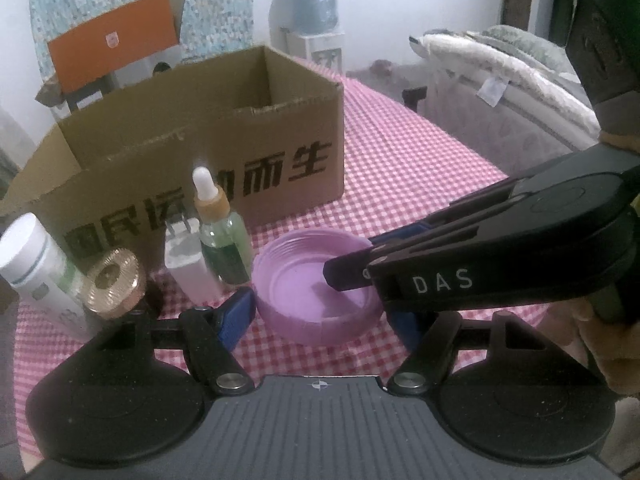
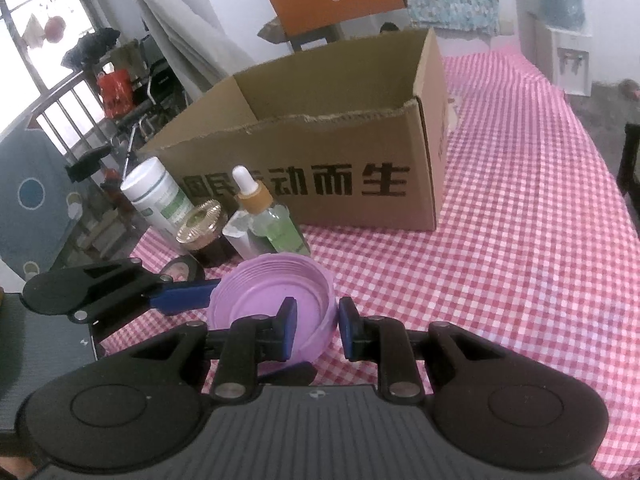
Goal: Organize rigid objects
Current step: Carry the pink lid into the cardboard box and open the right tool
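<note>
A purple plastic lid (image 1: 316, 292) lies open side up on the checked tablecloth; it also shows in the right wrist view (image 2: 276, 304). My left gripper (image 1: 320, 312) is open, a finger on each side of the lid. My right gripper (image 2: 316, 328) straddles the lid's right rim, one finger inside and one outside, with a small gap to the wall. It shows in the left wrist view (image 1: 352, 276) coming in from the right. An open cardboard box (image 2: 320, 148) stands behind.
Left of the lid stand a green dropper bottle (image 2: 272, 220), a white charger (image 1: 188, 260), a gold-capped jar (image 2: 200, 228), a white bottle (image 2: 160, 196) and a tape roll (image 2: 182, 270). The checked tablecloth (image 2: 500, 220) stretches to the right.
</note>
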Tool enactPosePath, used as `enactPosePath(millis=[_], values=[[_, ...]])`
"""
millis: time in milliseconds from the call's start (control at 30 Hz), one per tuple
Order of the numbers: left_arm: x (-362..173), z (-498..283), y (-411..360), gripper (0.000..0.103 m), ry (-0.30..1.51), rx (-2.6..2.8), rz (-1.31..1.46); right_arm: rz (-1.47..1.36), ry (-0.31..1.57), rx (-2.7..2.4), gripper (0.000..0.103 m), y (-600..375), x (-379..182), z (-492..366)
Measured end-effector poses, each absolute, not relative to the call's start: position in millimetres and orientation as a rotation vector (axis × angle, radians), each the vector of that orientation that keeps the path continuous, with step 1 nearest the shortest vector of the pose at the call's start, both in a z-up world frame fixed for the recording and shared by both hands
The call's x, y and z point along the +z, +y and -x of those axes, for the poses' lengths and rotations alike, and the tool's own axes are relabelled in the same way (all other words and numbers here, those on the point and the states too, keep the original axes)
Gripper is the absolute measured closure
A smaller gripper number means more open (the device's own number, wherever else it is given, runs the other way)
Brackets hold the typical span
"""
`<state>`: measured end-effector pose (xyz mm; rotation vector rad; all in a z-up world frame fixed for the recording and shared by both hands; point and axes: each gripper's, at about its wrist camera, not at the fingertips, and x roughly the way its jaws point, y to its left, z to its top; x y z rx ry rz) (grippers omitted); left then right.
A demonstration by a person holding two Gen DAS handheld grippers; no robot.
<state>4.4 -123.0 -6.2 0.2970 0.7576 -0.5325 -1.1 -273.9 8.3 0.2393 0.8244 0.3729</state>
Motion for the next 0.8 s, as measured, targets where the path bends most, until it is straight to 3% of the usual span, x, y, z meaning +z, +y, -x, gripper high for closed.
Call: enactPosePath(millis=[800], values=[[94,-24,-112,0.031,0.47,-0.423,-0.233,-0.122,0.583,0.463,0.078,-266,129,-30]])
